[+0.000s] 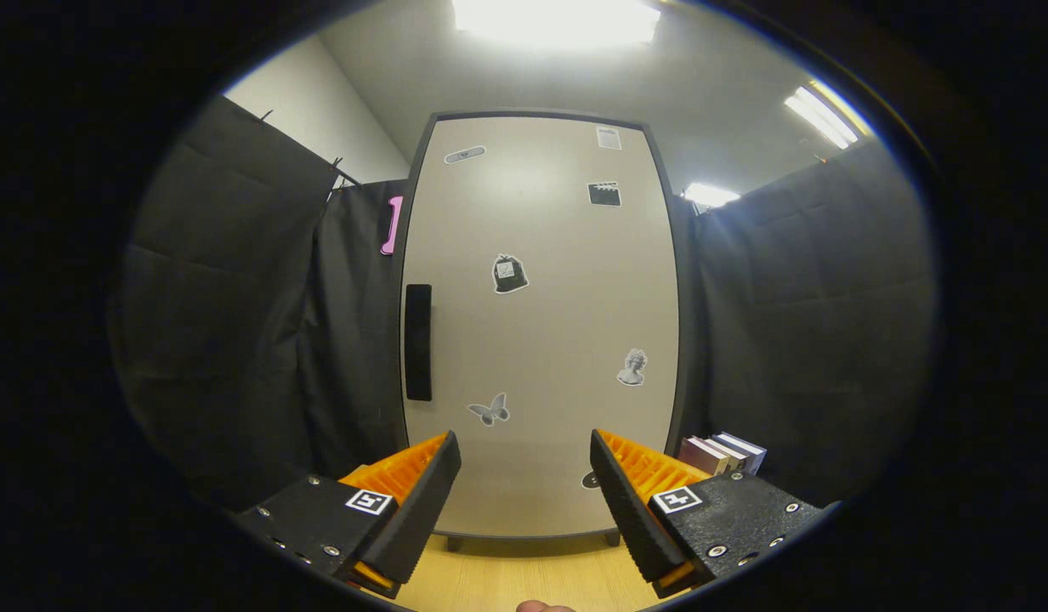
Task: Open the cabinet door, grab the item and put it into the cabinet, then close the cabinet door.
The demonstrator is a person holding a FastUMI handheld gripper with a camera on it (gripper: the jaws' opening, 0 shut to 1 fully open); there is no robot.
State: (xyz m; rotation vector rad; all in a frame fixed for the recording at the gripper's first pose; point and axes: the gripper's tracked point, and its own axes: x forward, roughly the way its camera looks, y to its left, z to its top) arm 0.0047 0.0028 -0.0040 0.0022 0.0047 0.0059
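I'm facing the cabinet door [540, 323], shut, well beyond the gripper [525, 476] — fingers spread wide, holding nothing. Black handle [418, 342] on its left edge looks rigid, best hooked there. Books [721, 453] sit beside the cabinet's right foot — probably stiff, light-ish.

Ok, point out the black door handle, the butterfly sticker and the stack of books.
Black door handle [418, 342]: gripper view, middle of the bar.
Grey butterfly sticker [490, 410]: gripper view, its body.
Stack of books [723, 452]: gripper view, top edges.
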